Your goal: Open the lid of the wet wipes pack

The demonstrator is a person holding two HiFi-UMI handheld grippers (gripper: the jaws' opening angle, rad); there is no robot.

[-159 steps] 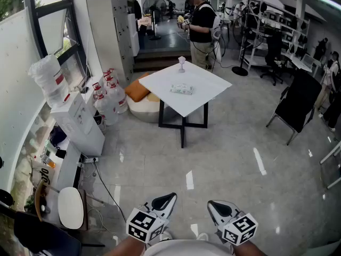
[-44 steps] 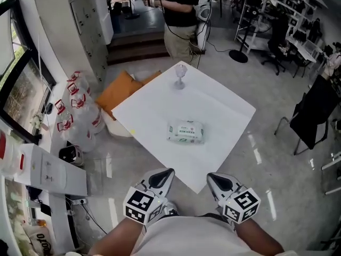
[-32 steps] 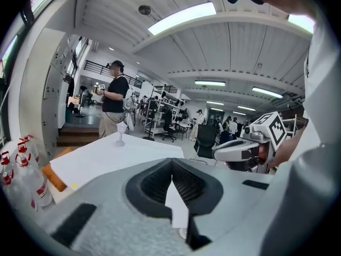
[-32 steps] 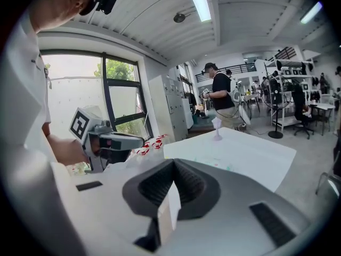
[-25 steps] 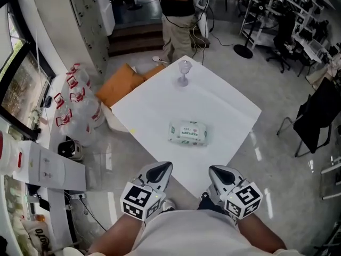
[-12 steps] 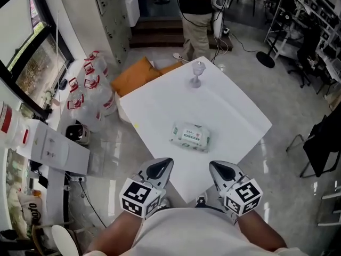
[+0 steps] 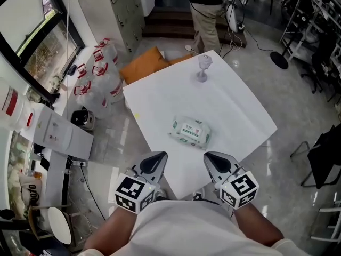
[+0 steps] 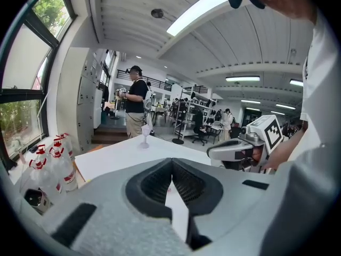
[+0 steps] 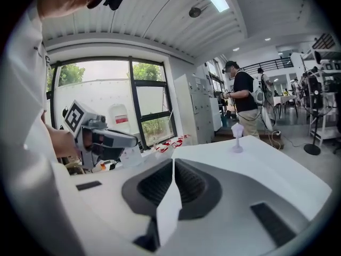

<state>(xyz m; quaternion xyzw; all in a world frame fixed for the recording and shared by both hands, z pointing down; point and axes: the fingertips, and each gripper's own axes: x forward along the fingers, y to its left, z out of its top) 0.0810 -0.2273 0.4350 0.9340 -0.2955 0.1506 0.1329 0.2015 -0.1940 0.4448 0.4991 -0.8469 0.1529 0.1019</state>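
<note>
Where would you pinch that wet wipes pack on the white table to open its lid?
Probably the free edge of the flip lid, on the flat top of the wet wipes pack, coming down from above. The pack lies flat on the table, so only its top is exposed; which lid edge lifts is too small to tell.

A large, open, lab-like workspace: equipment racks (image 7: 311,7) at two o'clock, water jugs (image 7: 98,71) and a water dispenser (image 7: 56,135) at nine to ten, a cabled person (image 7: 205,7) at twelve.
</note>
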